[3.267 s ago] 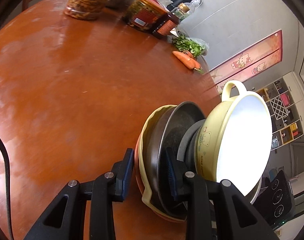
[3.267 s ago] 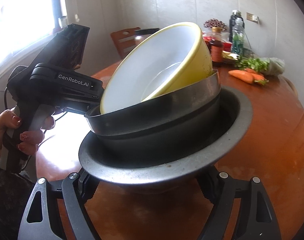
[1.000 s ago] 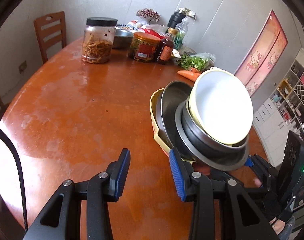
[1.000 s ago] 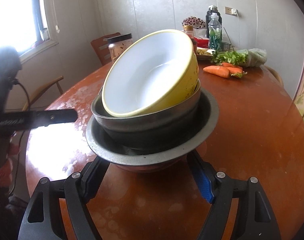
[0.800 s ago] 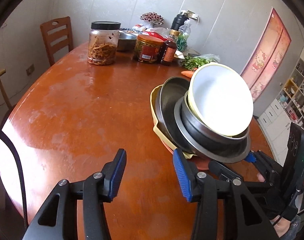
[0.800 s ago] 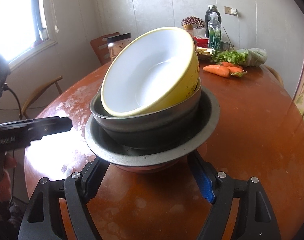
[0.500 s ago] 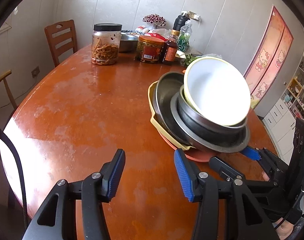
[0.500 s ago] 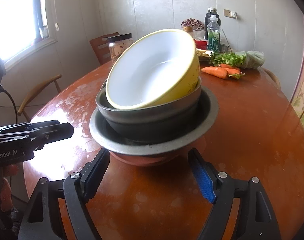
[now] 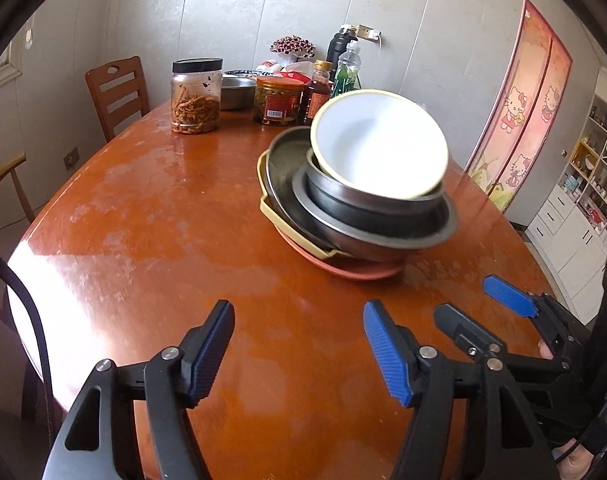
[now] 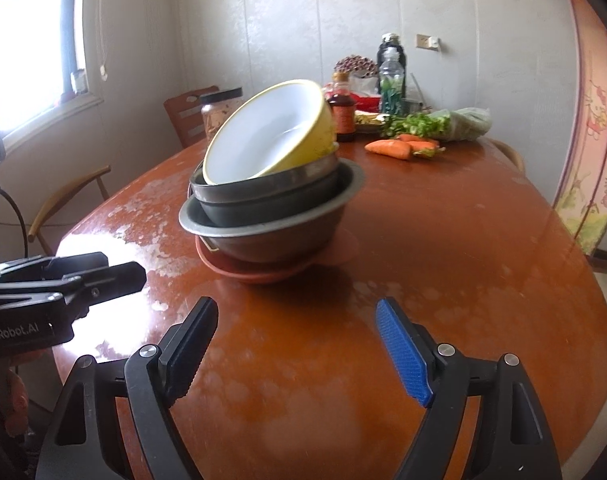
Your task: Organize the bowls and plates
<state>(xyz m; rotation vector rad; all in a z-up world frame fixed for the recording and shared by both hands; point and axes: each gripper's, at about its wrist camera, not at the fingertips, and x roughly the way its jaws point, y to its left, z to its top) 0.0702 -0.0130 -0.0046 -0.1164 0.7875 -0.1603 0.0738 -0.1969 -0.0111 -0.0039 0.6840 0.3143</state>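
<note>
Yellow on the outside and white inside, the top bowl (image 9: pixel 377 146) leans to one side on a pile of dishes in the middle of the brown table (image 9: pixel 155 220). Under it sit two gray metal bowls, a small metal bowl (image 10: pixel 263 196) inside a wide metal bowl (image 10: pixel 271 230). Under those, the left wrist view shows a metal plate (image 9: pixel 281 160), a pale yellow tray (image 9: pixel 265 206) and a pink plate (image 9: pixel 355 270) at the very bottom, flat on the table.

Both grippers are near the pile but not touching it. The left gripper (image 9: pixel 297 346) has its jaws wide apart, and it holds nothing. The right gripper (image 10: pixel 295 338) also has its jaws wide apart and is empty. The pile stands straight past the gap of the right gripper, and a bit to the right of the left gripper's gap. Only bare table lies between the grippers and the pile.

Past the pile, at the far edge of the table, stand a big clear jar (image 9: pixel 196 98) with a black lid, a shorter jar with a red label (image 9: pixel 279 100), a brown sauce bottle (image 10: pixel 342 104), a black flask (image 10: pixel 389 52) and a clear plastic bottle (image 10: pixel 392 88). Carrots (image 10: pixel 399 147) lie beside some bagged greens (image 10: pixel 443 122). A wooden chair (image 9: pixel 117 94) stands by the wall.
</note>
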